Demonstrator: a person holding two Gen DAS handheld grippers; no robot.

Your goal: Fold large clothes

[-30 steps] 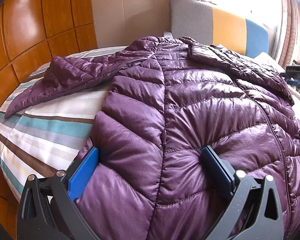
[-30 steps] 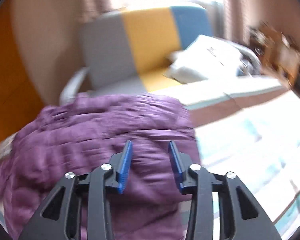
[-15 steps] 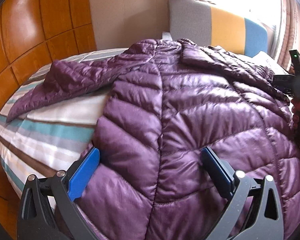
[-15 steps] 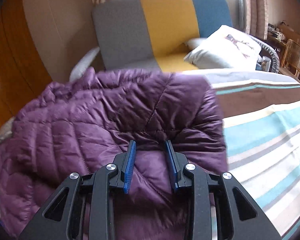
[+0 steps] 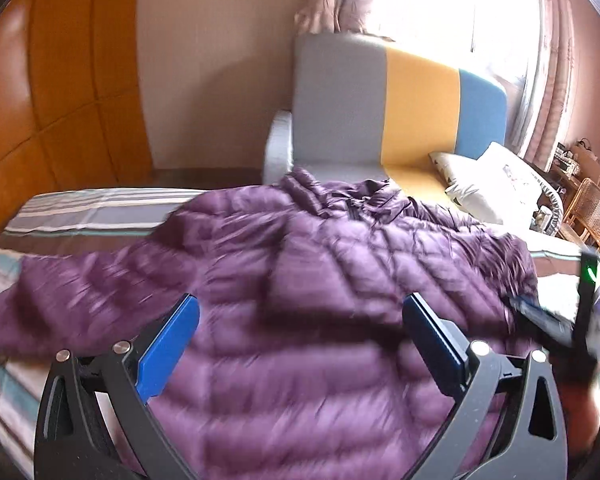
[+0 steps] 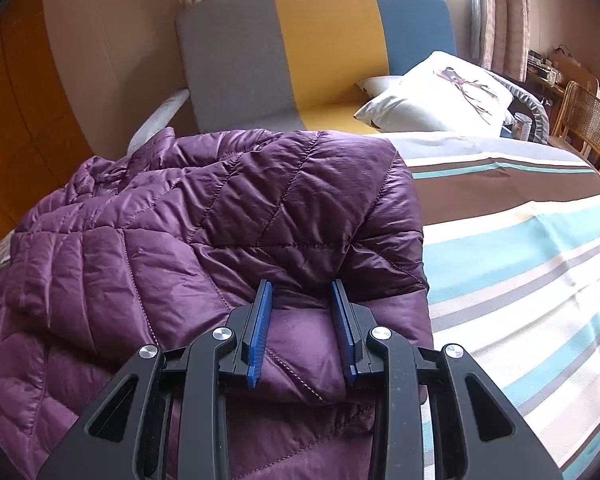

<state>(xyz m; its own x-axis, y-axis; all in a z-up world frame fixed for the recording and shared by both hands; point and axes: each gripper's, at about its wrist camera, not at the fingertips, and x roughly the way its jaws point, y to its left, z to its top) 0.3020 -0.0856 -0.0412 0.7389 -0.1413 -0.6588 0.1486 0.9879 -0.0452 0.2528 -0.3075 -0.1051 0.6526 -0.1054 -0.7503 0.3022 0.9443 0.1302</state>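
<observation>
Purple quilted jacket (image 6: 220,216) lies spread on the striped bed (image 6: 520,248). The right gripper (image 6: 302,320) pinches a folded-over flap between its narrowed jaws, probably to carry the fold. The left gripper (image 5: 300,328), jaws spread wide, hovers above the jacket's body, holding nothing.

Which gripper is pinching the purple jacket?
The right gripper: its fingers squeeze a fold of the purple jacket. The left gripper is wide open above it.

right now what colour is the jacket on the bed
Purple, quilted and shiny; clearest in the right wrist view: jacket.
</observation>
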